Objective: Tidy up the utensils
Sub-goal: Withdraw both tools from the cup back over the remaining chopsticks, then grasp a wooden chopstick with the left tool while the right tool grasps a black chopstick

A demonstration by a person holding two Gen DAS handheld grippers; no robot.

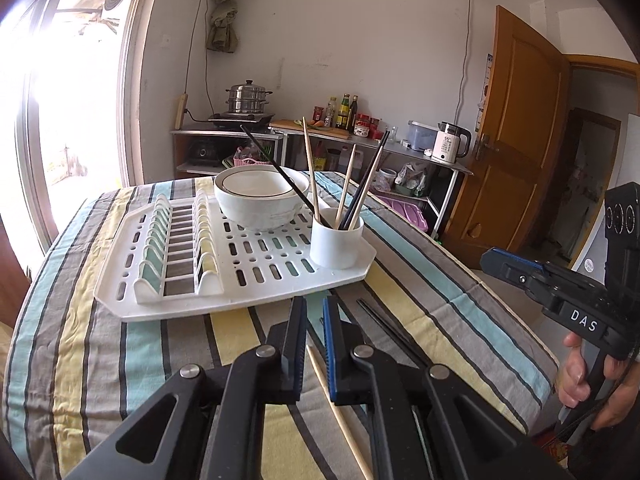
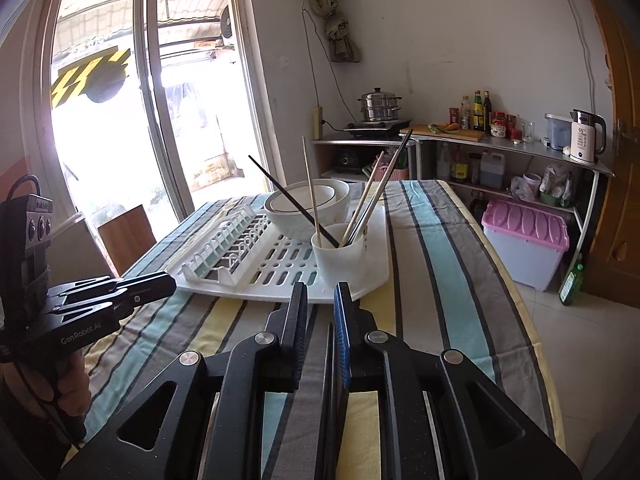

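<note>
A white cup [image 1: 337, 238] [image 2: 339, 254] stands on the near right corner of a white drying rack [image 1: 248, 276] [image 2: 280, 268] and holds several wooden and black chopsticks [image 1: 348, 184] [image 2: 372, 196]. A white bowl [image 1: 260, 198] [image 2: 306, 204] sits behind it. On the striped cloth, a wooden chopstick [image 1: 340, 412] and a black chopstick [image 1: 384, 328] lie under my left gripper [image 1: 315, 308], which is nearly closed and empty. My right gripper [image 2: 321, 300] is also nearly closed, with a thin dark stick [image 2: 329, 360] between its fingers; grip unclear. It appears at the right edge of the left view [image 1: 516, 264].
The table edge [image 2: 516, 320] runs along the right. Beyond it are a pink-lidded bin [image 2: 524, 240], a green bottle [image 2: 571, 280] on the floor, metal shelves with a kettle [image 1: 450, 144] and bottles, and a wooden door [image 1: 516, 132]. A wooden chair [image 2: 126, 236] stands at the left.
</note>
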